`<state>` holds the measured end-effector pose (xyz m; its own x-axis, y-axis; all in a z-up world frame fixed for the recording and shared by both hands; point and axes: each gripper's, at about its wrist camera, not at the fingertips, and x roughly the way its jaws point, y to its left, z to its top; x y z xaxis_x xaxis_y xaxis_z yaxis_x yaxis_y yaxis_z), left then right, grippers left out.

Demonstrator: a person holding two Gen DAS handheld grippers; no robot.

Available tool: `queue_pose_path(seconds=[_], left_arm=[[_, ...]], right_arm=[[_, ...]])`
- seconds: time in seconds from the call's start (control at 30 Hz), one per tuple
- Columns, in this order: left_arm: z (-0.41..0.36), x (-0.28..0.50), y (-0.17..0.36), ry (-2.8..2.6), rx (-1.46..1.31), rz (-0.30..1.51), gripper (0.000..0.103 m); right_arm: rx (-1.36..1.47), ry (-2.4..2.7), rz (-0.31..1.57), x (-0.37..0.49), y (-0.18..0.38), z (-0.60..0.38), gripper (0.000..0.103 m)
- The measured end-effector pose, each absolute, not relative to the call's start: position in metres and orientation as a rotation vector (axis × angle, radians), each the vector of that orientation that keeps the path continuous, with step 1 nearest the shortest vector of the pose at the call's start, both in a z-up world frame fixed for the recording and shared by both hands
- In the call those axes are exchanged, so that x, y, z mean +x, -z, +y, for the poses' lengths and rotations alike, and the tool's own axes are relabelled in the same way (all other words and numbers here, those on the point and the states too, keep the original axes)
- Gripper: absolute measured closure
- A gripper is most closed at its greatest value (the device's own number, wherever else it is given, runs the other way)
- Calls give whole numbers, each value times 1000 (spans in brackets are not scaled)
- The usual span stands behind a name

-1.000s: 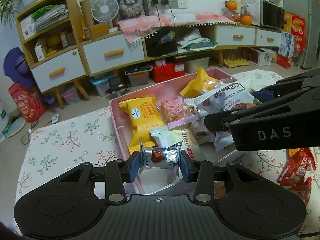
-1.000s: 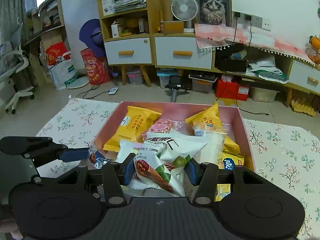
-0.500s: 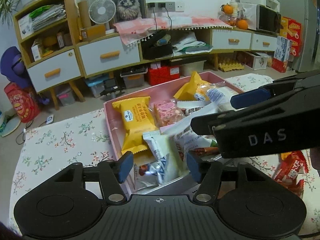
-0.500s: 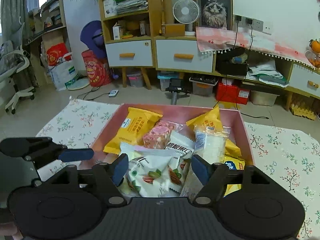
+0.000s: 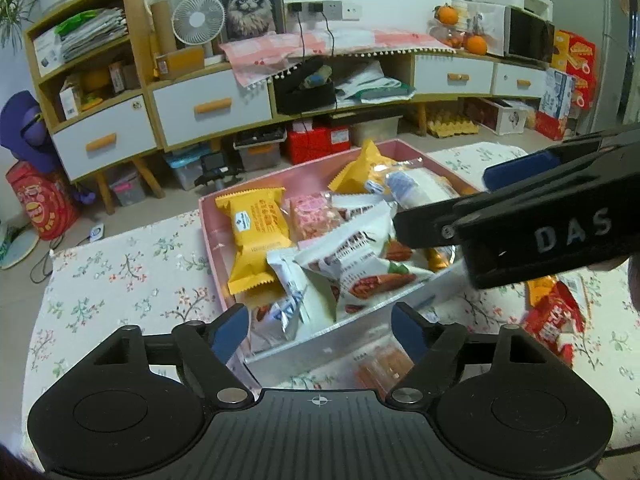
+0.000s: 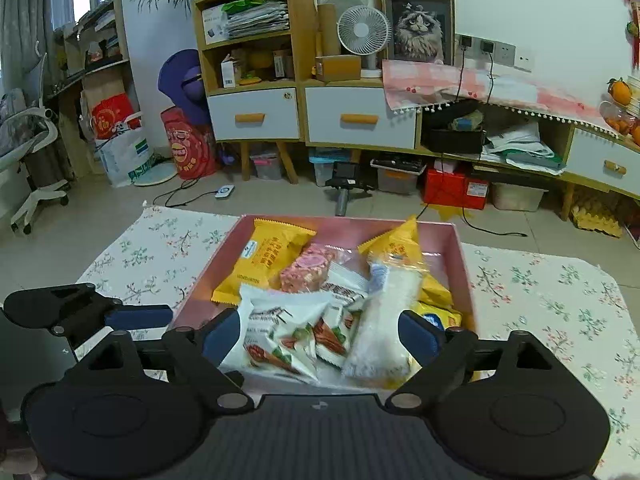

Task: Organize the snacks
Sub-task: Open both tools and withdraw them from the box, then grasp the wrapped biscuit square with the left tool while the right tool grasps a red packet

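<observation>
- Your left gripper (image 5: 318,330) is released, jaws spread wide, nothing between them; it sits at the near left corner of the pink box (image 5: 208,220).
- Your right gripper (image 6: 320,334) is also released, jaws wide, empty, over the box's near edge.
- From the left wrist view your right gripper (image 5: 520,224) crosses in from the right, above the right half of the box.
- From the right wrist view your left gripper (image 6: 136,316) is low on the left, just beside the box's left wall.
- Box sits on the floral cloth (image 5: 120,272); it's full of snacks.
- Yellow pack (image 5: 256,236) lies along the left side of the box, toward the back.
- Pink bar (image 6: 308,266) sits just right of the yellow pack, touching it.
- White nut packs (image 6: 288,332) are piled at the near side, right in front of your right gripper.
- Clear white roll (image 6: 384,312) lies to the right of the nut packs, running front to back.
- Second yellow bag (image 6: 396,240) is tipped up at the back right corner.
- Silver wrapper (image 5: 276,316) is at the near left corner inside the box, partly under the white packs.
- Outside the box: red pack (image 5: 556,320) on the cloth to the right, orange pack (image 5: 384,364) just in front of the near wall.
</observation>
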<state>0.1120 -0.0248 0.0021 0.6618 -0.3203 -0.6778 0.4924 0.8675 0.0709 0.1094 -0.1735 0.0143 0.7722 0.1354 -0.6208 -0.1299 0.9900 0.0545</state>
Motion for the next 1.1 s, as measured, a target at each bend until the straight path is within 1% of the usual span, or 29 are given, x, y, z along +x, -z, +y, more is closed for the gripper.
queue_pose_path(seconds=[0.07, 0.33, 0.37, 0.5, 0.73, 0.8, 1.1], left_arm=[[-25, 108, -2, 461, 266, 725, 22], [-21, 90, 2, 437, 310, 790, 19], [-21, 86, 3, 440, 320, 794, 18], [-21, 74, 5, 448, 357, 801, 14], [-15, 60, 15, 468, 398, 825, 13], [-13, 56, 18, 476, 412, 824, 13], [-6, 50, 32, 487, 410, 828, 13]], right_arm=[[12, -134, 683, 106, -15, -176, 39], [-5, -111, 720, 86, -19, -185, 33], [-10, -112, 723, 83, -20, -185, 31], [-38, -120, 737, 72, -20, -187, 30], [-135, -144, 739, 50, -12, -189, 29], [-167, -148, 748, 45, -6, -191, 27], [-284, -207, 772, 24, 14, -200, 27]])
